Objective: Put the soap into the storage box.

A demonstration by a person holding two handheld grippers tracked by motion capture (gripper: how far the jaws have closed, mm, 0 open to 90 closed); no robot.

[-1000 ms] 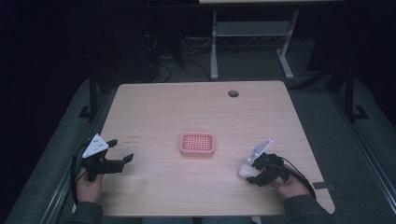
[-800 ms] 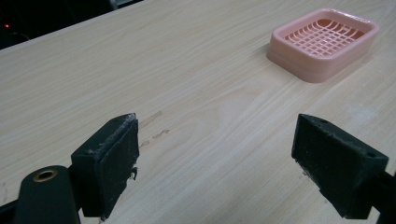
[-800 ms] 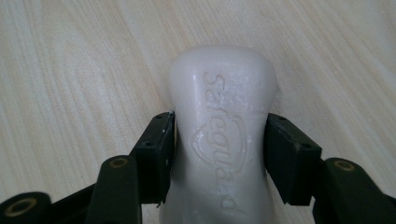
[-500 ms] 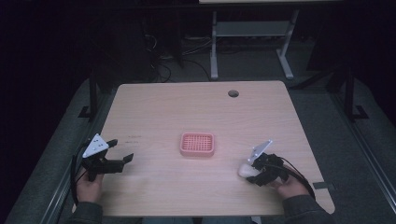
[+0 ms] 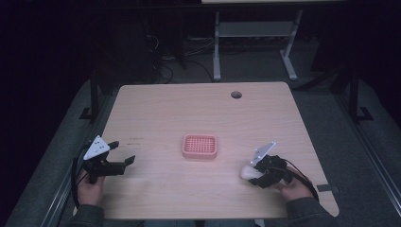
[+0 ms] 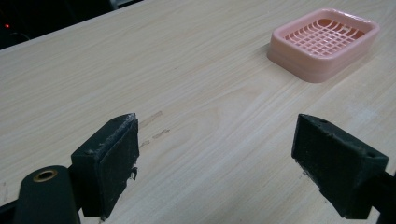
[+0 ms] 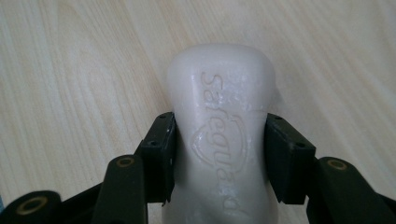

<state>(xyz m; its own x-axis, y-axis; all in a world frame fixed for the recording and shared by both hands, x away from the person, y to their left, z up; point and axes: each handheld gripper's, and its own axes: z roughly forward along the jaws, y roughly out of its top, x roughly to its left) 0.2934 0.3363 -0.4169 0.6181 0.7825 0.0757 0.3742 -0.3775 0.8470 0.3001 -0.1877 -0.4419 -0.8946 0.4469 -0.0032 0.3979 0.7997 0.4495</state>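
One pink soap dish point(image 5: 200, 146) sits mid-table, well apart from the soap point(image 5: 249, 172).

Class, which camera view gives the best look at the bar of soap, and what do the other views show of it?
The right gripper view: the bar of soap is close up, clamped between the right claw's jaws, its embossed lettering readable. The high view shows it as a small white lump at the right claw.

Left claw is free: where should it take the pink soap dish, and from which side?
Probably across one short end wall of the dish, coming from the left claw's own side of the table. The dish is a shallow rounded rectangle lying flat, its grid floor open upward, so one jaw can slip inside the rim and one outside.
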